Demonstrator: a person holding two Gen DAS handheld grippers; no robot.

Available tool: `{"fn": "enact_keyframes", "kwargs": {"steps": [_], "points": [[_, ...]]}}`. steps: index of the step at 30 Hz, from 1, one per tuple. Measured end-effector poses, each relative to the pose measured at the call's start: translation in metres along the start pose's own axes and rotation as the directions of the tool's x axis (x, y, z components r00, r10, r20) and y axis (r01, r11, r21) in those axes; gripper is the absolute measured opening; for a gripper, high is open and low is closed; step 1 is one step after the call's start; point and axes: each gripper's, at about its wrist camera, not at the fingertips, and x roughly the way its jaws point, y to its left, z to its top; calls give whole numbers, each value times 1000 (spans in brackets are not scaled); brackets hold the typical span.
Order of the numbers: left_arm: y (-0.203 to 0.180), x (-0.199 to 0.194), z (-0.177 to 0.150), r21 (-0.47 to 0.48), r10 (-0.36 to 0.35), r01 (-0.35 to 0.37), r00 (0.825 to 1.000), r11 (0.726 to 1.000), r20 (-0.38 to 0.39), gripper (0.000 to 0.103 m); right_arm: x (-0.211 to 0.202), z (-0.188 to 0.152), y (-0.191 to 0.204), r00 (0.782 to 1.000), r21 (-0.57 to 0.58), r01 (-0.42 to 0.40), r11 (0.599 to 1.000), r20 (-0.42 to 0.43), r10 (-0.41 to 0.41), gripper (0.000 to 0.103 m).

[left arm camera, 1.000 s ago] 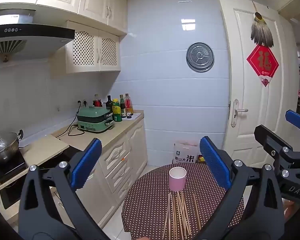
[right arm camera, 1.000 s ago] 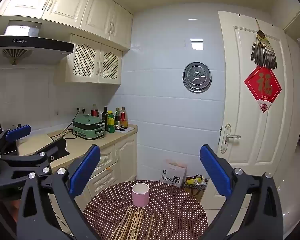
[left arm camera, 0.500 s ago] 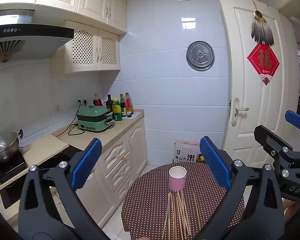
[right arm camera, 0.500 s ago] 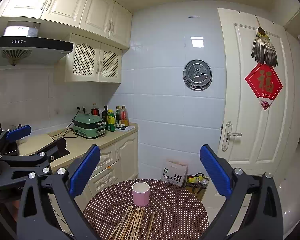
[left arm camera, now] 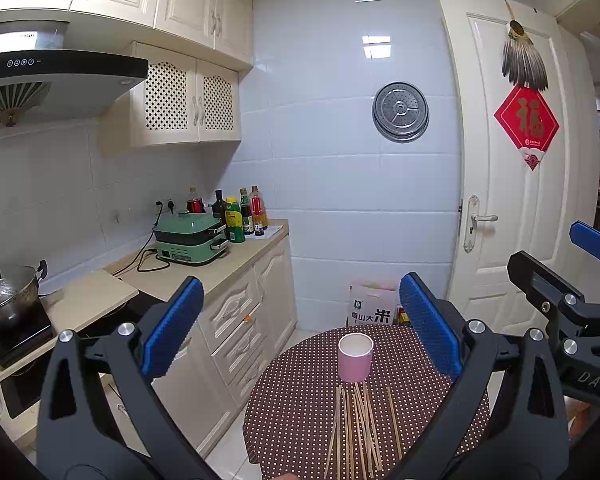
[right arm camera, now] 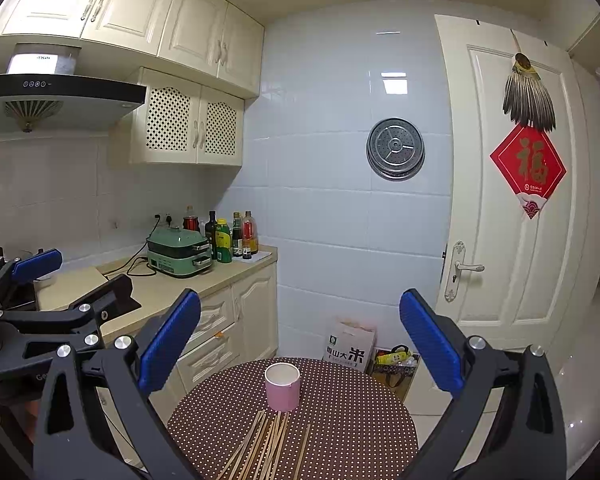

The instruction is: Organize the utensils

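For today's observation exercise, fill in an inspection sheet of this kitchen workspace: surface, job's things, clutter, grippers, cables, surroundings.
Surface: round table with a brown white-dotted cloth.
Job's things: pink cup upright, looks empty; wooden chopsticks lying loose on the cloth just in front of it, none in the cup.
Clutter: nothing seen on the table besides these.
Grippers: left gripper open, holding nothing; right gripper open, holding nothing; both above the table.
Cables: black cord from the green cooker to the wall socket.
Surroundings: bottles on the counter, pot on the hob, rice bag on the floor, closed door.
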Motion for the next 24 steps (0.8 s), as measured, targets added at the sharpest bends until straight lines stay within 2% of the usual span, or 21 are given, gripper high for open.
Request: {"fn": "enact_keyframes", "kwargs": {"steps": [24], "points": [[5,-4,-1,-4,-1,1,1000,1000,3,96,-2,-1,6,1000,1,1,1000,0,-1,96]]}}
